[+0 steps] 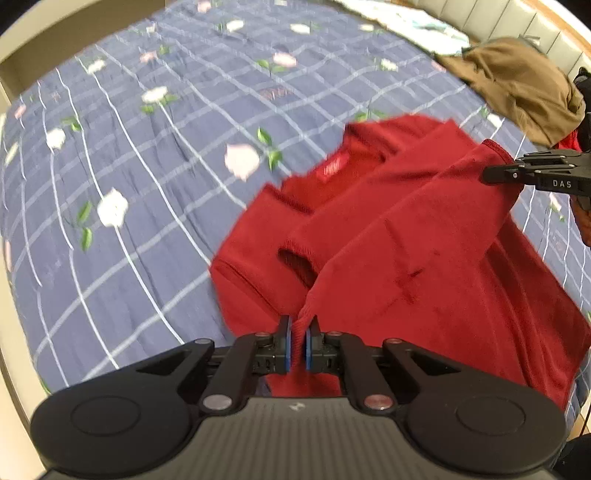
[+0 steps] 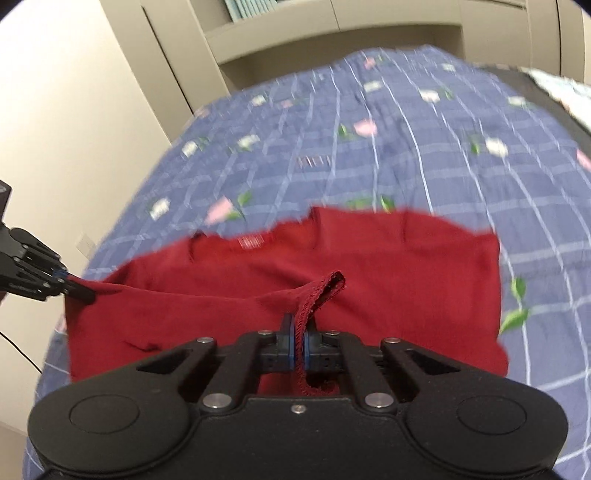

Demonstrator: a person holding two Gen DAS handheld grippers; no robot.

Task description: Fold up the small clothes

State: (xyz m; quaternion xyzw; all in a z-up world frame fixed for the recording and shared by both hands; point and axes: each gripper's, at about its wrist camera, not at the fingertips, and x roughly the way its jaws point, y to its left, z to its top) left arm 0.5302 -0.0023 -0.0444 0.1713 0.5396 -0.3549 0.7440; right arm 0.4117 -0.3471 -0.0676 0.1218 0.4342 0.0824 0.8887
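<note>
A small red sweater [image 1: 424, 236] lies on the blue checked bedspread [image 1: 147, 184], neck label facing up. My left gripper [image 1: 298, 325] is shut on a fold of its red fabric, pinched between the blue pads. My right gripper [image 2: 300, 325] is shut on a stitched hem of the same red sweater [image 2: 369, 280]. Each gripper shows in the other's view: the right gripper [image 1: 495, 175] grips the sweater's far edge at the right side, and the left gripper [image 2: 79, 293] holds the corner at the left. The cloth is lifted slightly between them.
A brown garment [image 1: 517, 88] is heaped at the bed's far right, with pale bedding [image 1: 406, 18] behind it. Cream wall [image 2: 74, 110] and a shelf unit [image 2: 295, 40] border the bed [image 2: 406, 147]. A dark cable [image 2: 22, 354] hangs at the left edge.
</note>
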